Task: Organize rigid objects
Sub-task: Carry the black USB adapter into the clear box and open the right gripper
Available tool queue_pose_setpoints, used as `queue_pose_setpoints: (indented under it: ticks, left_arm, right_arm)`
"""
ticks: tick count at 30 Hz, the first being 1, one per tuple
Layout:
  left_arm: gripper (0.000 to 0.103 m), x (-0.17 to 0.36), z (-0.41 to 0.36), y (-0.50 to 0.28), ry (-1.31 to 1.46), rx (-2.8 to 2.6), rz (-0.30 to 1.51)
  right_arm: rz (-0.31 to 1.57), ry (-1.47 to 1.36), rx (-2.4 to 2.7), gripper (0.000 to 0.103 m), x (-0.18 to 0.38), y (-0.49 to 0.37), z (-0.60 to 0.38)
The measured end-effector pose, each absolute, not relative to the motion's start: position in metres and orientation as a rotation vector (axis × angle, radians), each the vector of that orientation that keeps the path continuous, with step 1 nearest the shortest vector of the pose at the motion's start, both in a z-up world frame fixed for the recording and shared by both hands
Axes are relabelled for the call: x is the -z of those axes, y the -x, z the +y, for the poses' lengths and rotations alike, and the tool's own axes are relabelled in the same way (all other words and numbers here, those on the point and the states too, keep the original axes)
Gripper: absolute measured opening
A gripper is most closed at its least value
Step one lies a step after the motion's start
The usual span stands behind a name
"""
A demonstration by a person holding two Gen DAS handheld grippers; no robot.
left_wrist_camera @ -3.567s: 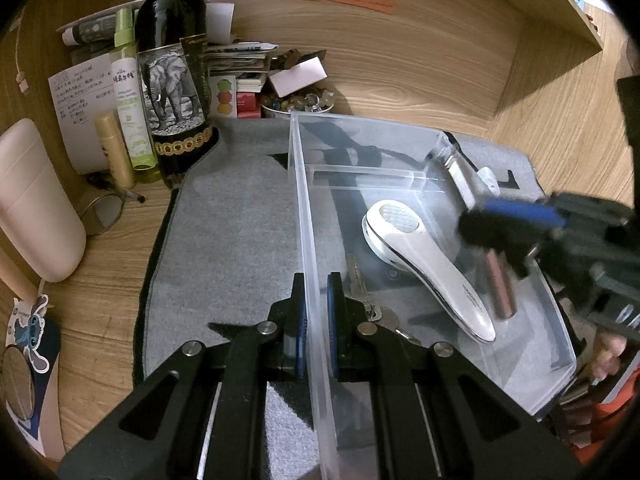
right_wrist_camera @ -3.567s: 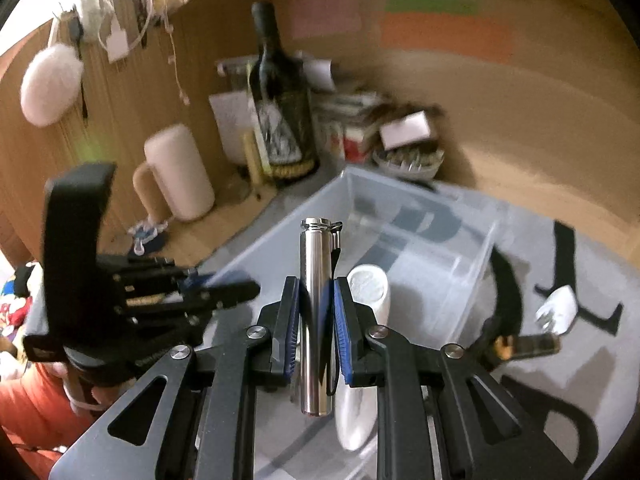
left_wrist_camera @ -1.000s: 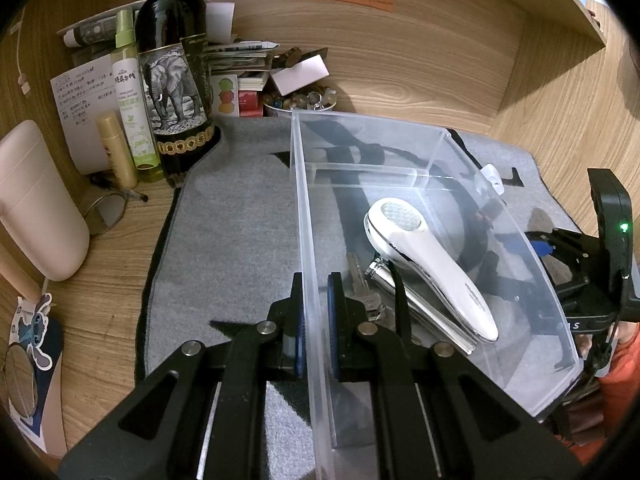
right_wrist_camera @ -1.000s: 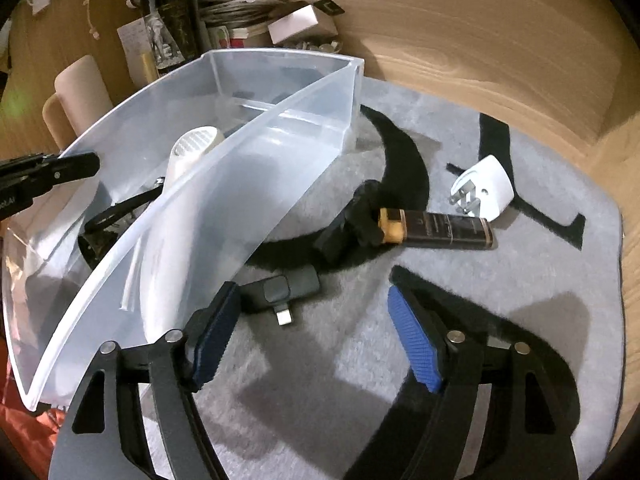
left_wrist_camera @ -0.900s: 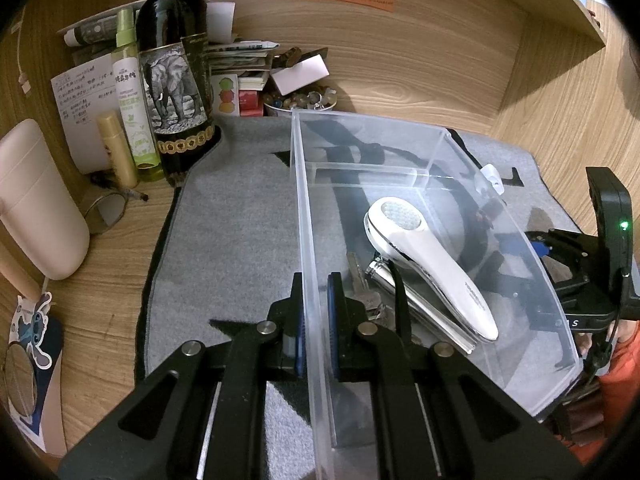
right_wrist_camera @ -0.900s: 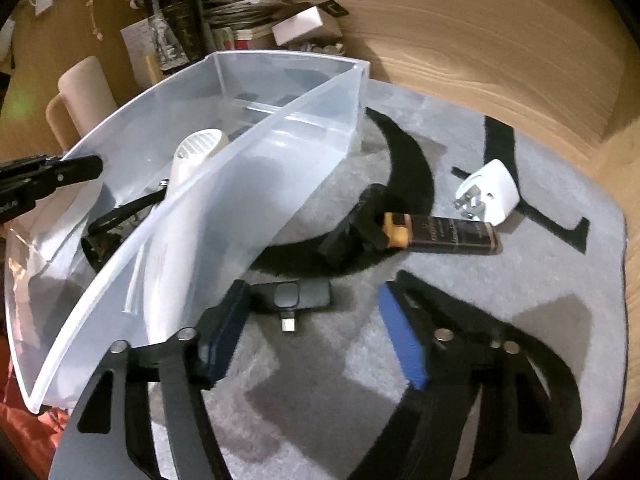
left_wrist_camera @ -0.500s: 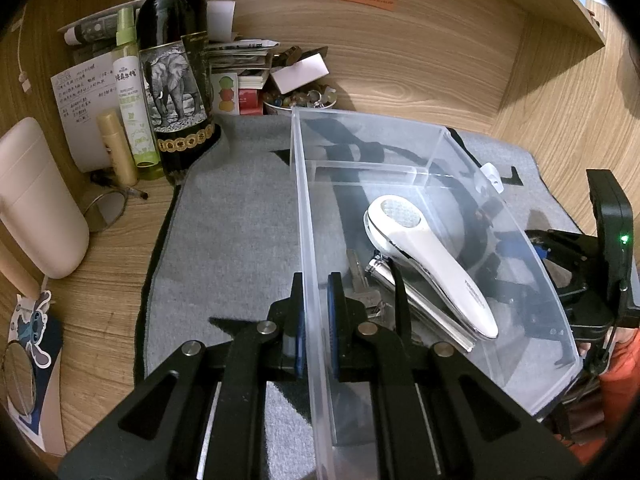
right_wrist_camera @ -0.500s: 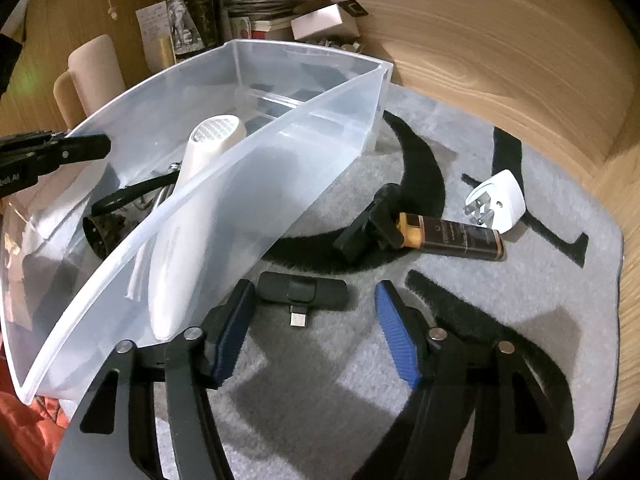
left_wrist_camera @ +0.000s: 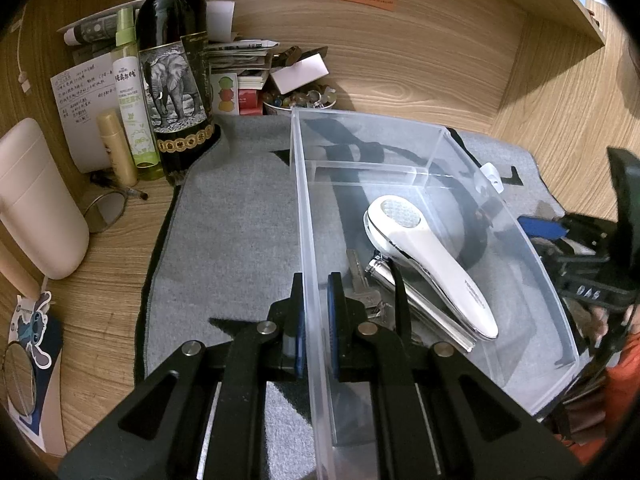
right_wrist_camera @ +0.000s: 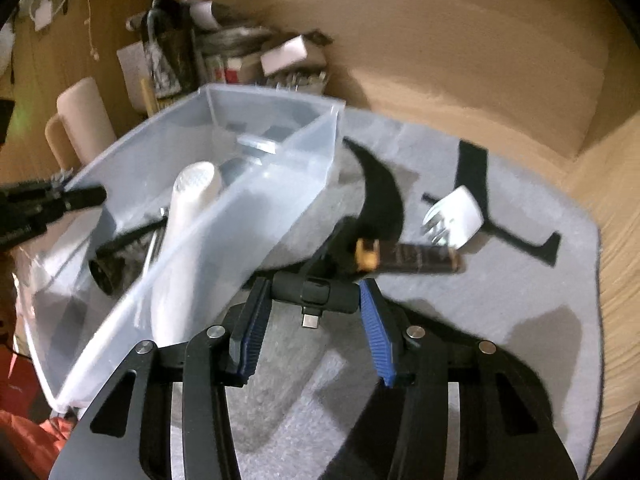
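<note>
My left gripper [left_wrist_camera: 314, 322] is shut on the left wall of a clear plastic bin [left_wrist_camera: 304, 216]. In the bin lie a white handheld device [left_wrist_camera: 428, 264], a silver metal tube [left_wrist_camera: 420, 308] and keys [left_wrist_camera: 360, 280]. My right gripper [right_wrist_camera: 316, 320] is open, its blue pads on either side of a black USB adapter [right_wrist_camera: 316, 292] that lies on the grey mat [right_wrist_camera: 500, 320] beside the bin [right_wrist_camera: 240, 208]. Just beyond lie a dark tube with an orange end [right_wrist_camera: 416, 258] and a white plug [right_wrist_camera: 456, 216].
A wine bottle [left_wrist_camera: 176, 72], a green spray bottle [left_wrist_camera: 132, 96], a small gold tube [left_wrist_camera: 116, 148], papers and a bowl of small items [left_wrist_camera: 300, 100] stand at the back against the wooden wall. A beige container [left_wrist_camera: 36, 200] stands at the left.
My right gripper, having dropped the silver tube in the bin, has moved forward and down so the black adapter now sits between its open pads. The left gripper has kept its hold.
</note>
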State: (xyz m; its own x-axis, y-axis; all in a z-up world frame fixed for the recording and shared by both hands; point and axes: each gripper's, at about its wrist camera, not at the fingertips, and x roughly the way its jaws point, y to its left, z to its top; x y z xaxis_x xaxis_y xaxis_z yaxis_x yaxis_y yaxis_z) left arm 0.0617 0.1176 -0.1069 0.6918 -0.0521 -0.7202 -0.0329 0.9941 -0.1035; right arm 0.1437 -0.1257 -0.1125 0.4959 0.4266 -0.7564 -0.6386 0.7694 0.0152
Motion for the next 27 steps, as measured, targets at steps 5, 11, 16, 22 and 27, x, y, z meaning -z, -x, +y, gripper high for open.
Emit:
queue_pose_setpoints:
  ticks: [5,11,16,22,27]
  left_arm:
    - [0.007,0.107,0.117,-0.062,0.111,0.011,0.808]
    - [0.007,0.107,0.117,-0.062,0.111,0.010,0.808]
    - [0.007,0.107,0.117,-0.062,0.111,0.010,0.808]
    - [0.007,0.107,0.117,-0.062,0.109,0.010,0.808]
    - [0.007,0.107,0.118,-0.061,0.109,0.012,0.810]
  right_arm:
    - [0.755,0.271,-0.649,0.042,0.087,-0.141,-0.125]
    - [0.669,0.251,-0.686,0.042,0.060,-0.134,-0.118]
    - [0.625,0.256,-0.740,0.042,0.049,-0.127,-0.103]
    - [0.610,0.287,-0.816,0.042,0.048,-0.118,-0.076]
    - [0.634,0.321,-0.858,0.042,0.056,-0.113,-0.058]
